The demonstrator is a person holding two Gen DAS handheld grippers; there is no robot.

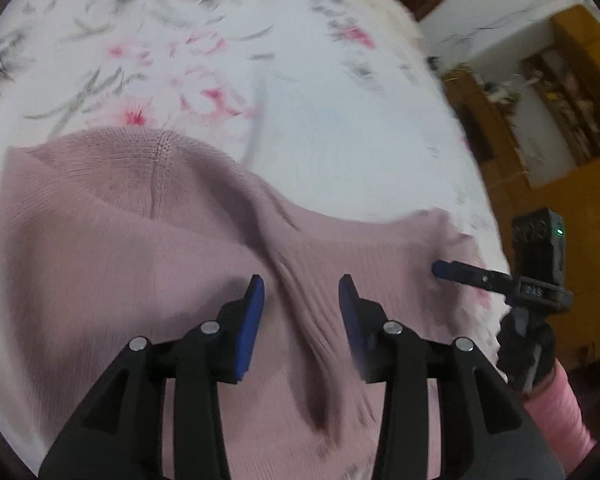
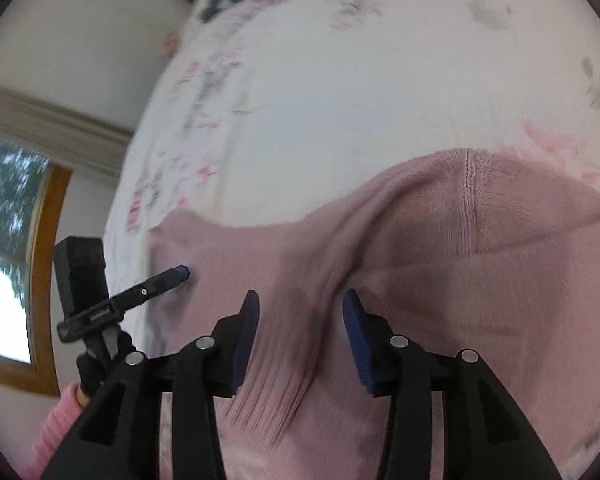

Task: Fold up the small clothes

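A pink knit garment is spread on a bed covered by a floral sheet, and it fills the lower half of both views. In the left wrist view the left gripper is held over the knit with its jaws released — a diagonal ridge of bunched fabric runs between them, but nothing is clamped. At 3 o'clock in that view the right gripper is seen side-on with its tip against the garment's edge; from there its jaws cannot be judged. The right wrist view settles it: the right gripper is spread wide over the same ridge, gripping nothing. At 9 o'clock there, the left gripper's tip is seen pressed near the garment's corner. A ribbed band with a vertical seam lies at 1 o'clock, and a pink sleeve of the person shows at 4 o'clock in the left view.

The step in hand is judged to be an early one — the knit is being flattened or positioned, with no fold yet completed. Next, the ridge should be smoothed out, an edge should be pinched by each gripper, and the cloth carried over onto itself
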